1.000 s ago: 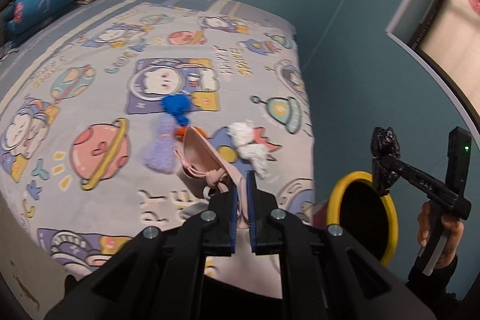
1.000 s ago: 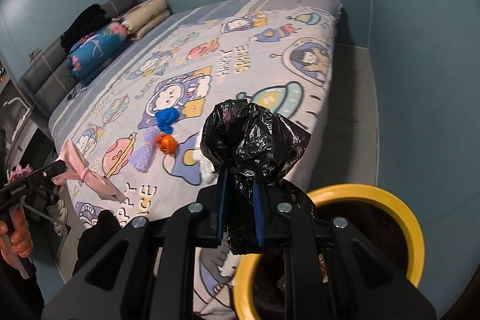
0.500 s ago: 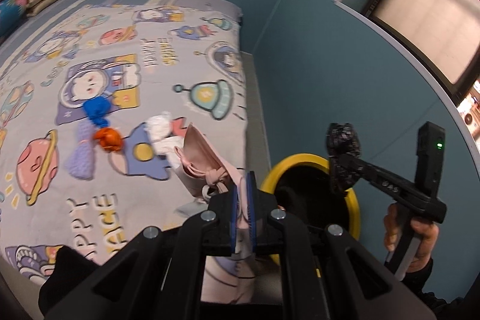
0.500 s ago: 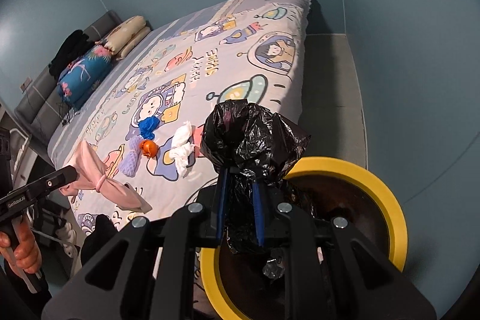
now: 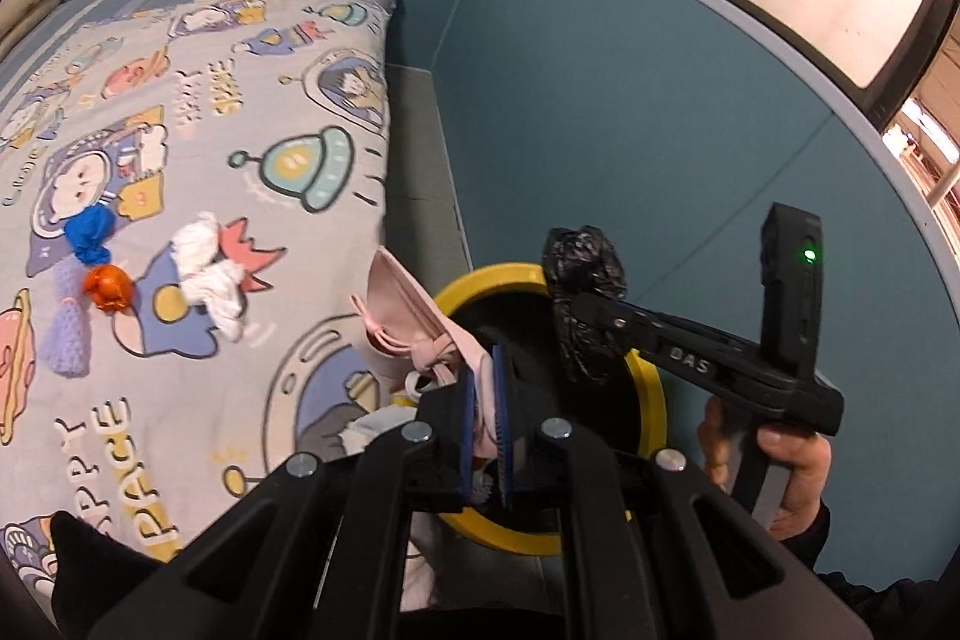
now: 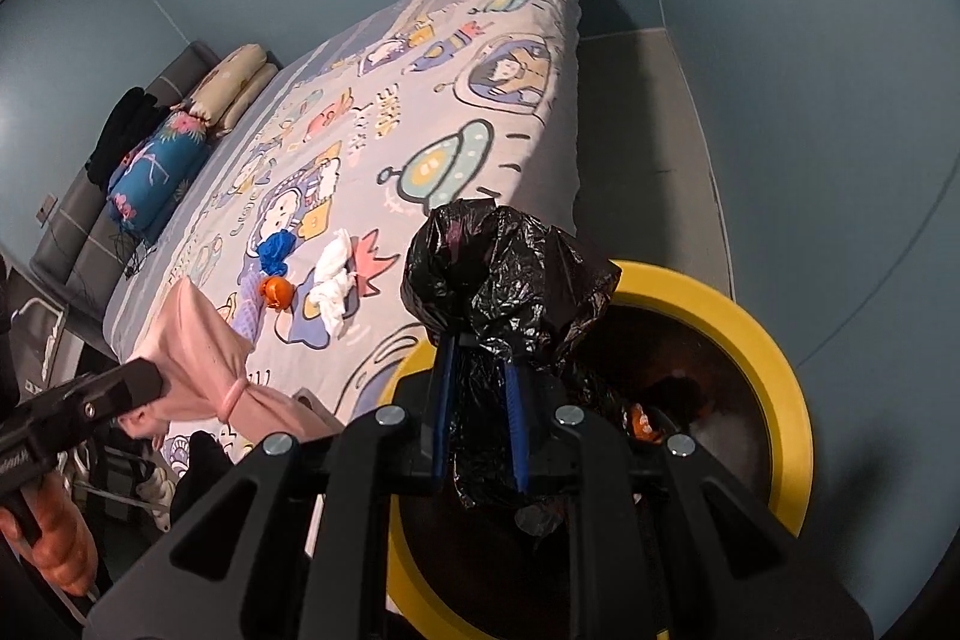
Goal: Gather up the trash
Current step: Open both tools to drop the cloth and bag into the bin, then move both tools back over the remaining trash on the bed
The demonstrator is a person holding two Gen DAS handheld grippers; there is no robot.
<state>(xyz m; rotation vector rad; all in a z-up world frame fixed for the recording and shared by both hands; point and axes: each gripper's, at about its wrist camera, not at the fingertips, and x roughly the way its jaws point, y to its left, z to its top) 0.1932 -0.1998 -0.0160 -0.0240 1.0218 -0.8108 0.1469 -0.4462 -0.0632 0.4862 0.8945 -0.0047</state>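
Two grippers hold trash over the yellow bin [image 6: 780, 376].
The left gripper [image 5: 483, 415] pinches a pink cloth [image 5: 408, 322], its end hidden; the right gripper [image 6: 480, 418] squeezes an upright black bag [image 6: 504, 268].

Your left wrist view looks down along its fingers, close over the bed's [image 5: 198, 148] foot corner, facing the yellow-rimmed bin [image 5: 651, 388] and the windowed wall. Your right wrist view sits nearly above that bin [image 6: 780, 376], looking back up the bed [image 6: 420, 124] towards the pillows. The 2 views share the bin, the bedspread's near end, and each shows the other gripper.
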